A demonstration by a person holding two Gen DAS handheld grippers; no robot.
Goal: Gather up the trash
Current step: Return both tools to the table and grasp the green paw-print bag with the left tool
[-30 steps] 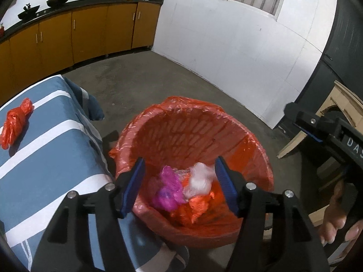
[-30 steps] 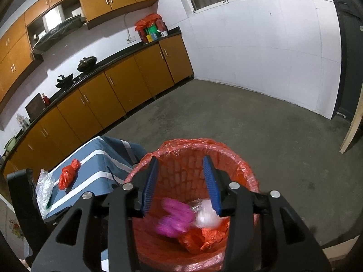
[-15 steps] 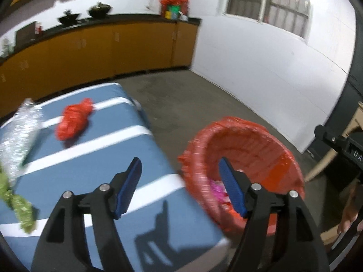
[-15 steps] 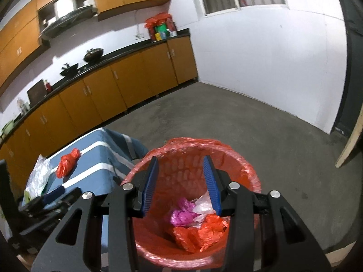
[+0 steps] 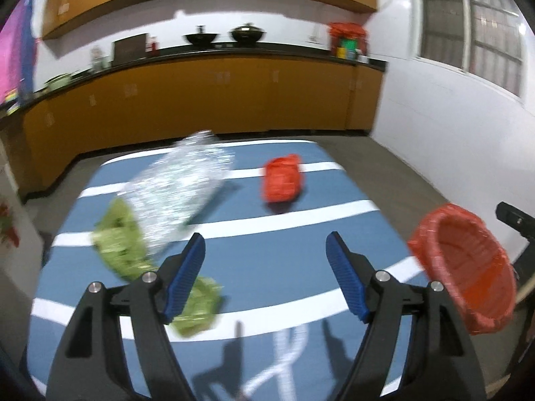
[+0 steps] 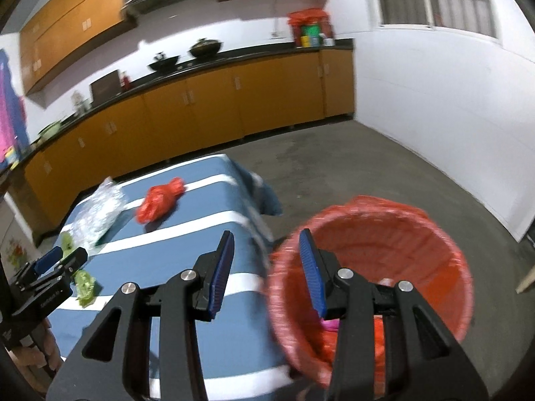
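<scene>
A red-lined trash basket (image 5: 464, 264) (image 6: 384, 250) stands on the floor right of a blue striped table (image 5: 267, 260) (image 6: 160, 254). On the table lie a red crumpled bag (image 5: 282, 178) (image 6: 160, 198), a clear crinkled plastic bag (image 5: 180, 190) (image 6: 97, 209) and green wrappers (image 5: 123, 240) (image 6: 83, 282). My left gripper (image 5: 265, 274) is open and empty above the table's near part. My right gripper (image 6: 265, 267) is open and empty over the gap between table and basket. Pink and red trash (image 6: 334, 325) lies inside the basket.
Orange kitchen cabinets with a black counter (image 5: 200, 56) (image 6: 234, 56) run along the far wall. Grey concrete floor (image 6: 351, 167) lies behind the basket. My left gripper also shows at the left edge of the right wrist view (image 6: 50, 267).
Both grippers have swung left, away from the basket and toward the table. The left one now faces the trash on the table; the basket has slid to the right in both views.
</scene>
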